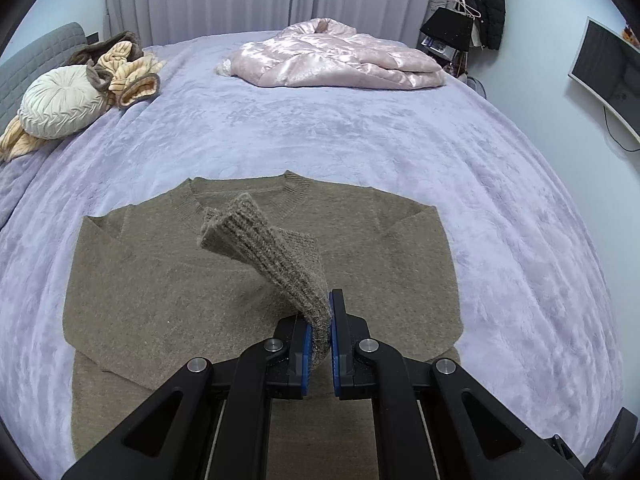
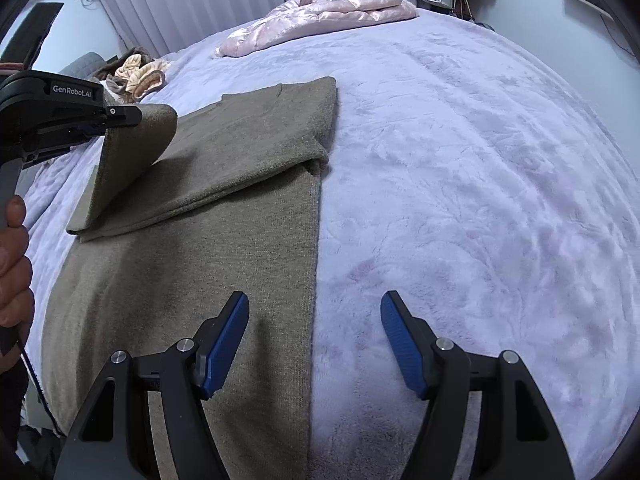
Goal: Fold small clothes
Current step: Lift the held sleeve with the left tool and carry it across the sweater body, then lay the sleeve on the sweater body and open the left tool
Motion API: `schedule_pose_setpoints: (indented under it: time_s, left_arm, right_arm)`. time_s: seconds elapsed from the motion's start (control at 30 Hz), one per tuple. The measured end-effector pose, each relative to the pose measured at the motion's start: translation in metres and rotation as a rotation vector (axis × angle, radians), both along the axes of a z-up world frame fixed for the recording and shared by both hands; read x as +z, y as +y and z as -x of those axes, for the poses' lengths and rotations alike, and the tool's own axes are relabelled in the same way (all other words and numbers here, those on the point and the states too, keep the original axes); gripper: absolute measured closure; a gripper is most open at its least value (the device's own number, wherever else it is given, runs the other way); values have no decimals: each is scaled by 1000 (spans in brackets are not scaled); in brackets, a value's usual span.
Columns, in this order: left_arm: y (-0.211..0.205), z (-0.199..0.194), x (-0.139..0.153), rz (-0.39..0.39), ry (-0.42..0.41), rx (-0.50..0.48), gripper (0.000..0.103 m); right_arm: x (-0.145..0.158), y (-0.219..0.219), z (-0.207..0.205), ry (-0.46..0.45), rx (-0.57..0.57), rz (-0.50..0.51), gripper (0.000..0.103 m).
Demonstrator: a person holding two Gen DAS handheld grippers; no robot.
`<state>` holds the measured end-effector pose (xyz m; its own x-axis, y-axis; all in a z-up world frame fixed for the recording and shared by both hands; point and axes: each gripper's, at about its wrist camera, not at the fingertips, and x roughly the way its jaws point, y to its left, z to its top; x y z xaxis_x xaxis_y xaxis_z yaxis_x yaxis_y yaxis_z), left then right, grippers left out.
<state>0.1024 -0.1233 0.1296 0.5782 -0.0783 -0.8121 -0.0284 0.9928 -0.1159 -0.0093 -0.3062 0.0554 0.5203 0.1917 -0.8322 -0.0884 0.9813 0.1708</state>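
Two sets of tongs are at work over the bed point(image 1: 400, 140), and only one has hold of anything. Your left tongs point(image 1: 320, 336) are clamped tight on the ribbed cuff point(image 1: 248, 236) of the sweater's sleeve, which rises off the cloth and stands over the chest. Your right tongs point(image 2: 316, 344) hang wide open and hold nothing, near the sweater's right edge. The brown sweater point(image 1: 160, 280) lies flat in the near middle of the bed, neck to the far side, right side already turned in.

Judging from this, the main risk is the thin pinch on the cuff: pull hard and the knit slides out, or the sleeve drags the body and rucks the flat fold. Let go too early and the cuff flops crooked across the chest. Your open right tongs could also snag the folded edge if you lower them carelessly.
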Motion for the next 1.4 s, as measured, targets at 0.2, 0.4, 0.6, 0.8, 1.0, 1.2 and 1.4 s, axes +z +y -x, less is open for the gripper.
schedule_pose_setpoints:
  time_s: [0.2,0.4,0.6,0.8,1.0,1.2,1.4]
  left_arm:
    - [-28,-1,-2,-24,6,-53,94]
    - [-48,4,-12,-45,25,-97,95]
    - [-59,8,-31,-69,64,-127,95]
    - [-62,10,-46,-50,92,-159,94]
    - [-57,8,-62,43,152,-174,94]
    - [-62,6,-70,31,176,-186,94]
    - [-65,14,-65,30,139,-200,0]
  right_arm:
    - [1,-7,3,-2,-18,-6,31]
    - [-1,-15,5,1,-34,-15,31]
    - [-4,-20,6,5,-44,-22,31]
    - [-7,-23,7,11,-50,-26,31]
    - [-7,-25,7,16,-57,-33,31]
    - [-9,-27,8,16,-63,-39,31]
    - [-10,-29,9,17,-67,-47,31]
